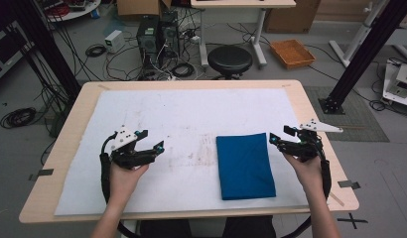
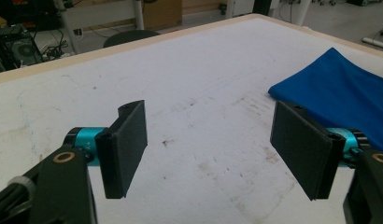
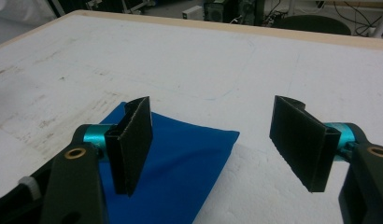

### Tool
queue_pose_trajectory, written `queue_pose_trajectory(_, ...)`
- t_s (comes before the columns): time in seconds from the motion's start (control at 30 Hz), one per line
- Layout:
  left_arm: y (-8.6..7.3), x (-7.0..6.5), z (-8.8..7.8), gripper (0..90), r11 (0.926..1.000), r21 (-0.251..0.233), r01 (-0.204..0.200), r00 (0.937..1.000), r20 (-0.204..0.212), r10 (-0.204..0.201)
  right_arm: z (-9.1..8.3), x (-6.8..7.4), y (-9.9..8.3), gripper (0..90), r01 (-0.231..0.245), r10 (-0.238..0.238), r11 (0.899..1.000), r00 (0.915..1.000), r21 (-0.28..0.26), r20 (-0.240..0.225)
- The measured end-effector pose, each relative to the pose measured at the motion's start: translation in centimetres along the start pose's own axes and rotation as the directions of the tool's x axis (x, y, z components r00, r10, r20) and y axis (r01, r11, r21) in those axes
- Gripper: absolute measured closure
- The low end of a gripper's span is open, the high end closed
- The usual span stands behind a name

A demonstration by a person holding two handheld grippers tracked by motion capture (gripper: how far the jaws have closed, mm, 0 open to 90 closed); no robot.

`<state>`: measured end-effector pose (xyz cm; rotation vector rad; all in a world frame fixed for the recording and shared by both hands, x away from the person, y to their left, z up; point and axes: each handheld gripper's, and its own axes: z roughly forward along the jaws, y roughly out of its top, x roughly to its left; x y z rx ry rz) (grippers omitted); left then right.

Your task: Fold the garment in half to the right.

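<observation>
High view: a folded blue cloth (image 1: 245, 166) lies flat on the white sheet (image 1: 157, 114) covering the surface (image 1: 67, 144), right of centre and nearer the person's edge. It forms a tidy rectangle with squared edges. The left tongs (image 1: 153, 142) hang over bare sheet, well apart from the cloth; the right tongs (image 1: 277, 135) hang just beside the cloth's far right corner without touching it. Both pairs stand wide and hold nothing.

Left gripper view: the left tongs (image 2: 208, 149) are spread wide over stained white sheet, with nothing between the black pads. The blue cloth (image 2: 339, 93) lies off to the right, one corner pointing inward — apart from the tongs.

Right gripper view: the right tongs (image 3: 213, 144) are likewise wide and empty. The blue cloth (image 3: 180, 163) lies below and behind the left-hand pad, its corner reaching toward the gap; no pad presses on it.

Assessment: the cloth appears already folded into a compact rectangle and released, so the folding looks largely done. What may remain — a further fold or a final tidy of the edges — cannot be settled from these pictures.
</observation>
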<state>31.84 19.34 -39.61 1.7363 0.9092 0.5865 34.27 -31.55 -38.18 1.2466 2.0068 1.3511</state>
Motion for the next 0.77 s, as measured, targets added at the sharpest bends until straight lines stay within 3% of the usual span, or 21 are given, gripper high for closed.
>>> queue_pose_trajectory(0.77,0.07,-0.13,0.29,27.4,0.9999,0.012,-0.006,1.0,0.0,0.006,0.19,-0.03,-0.17,29.6,0.006,-0.006,1.0,1.0,0.01,-0.001)
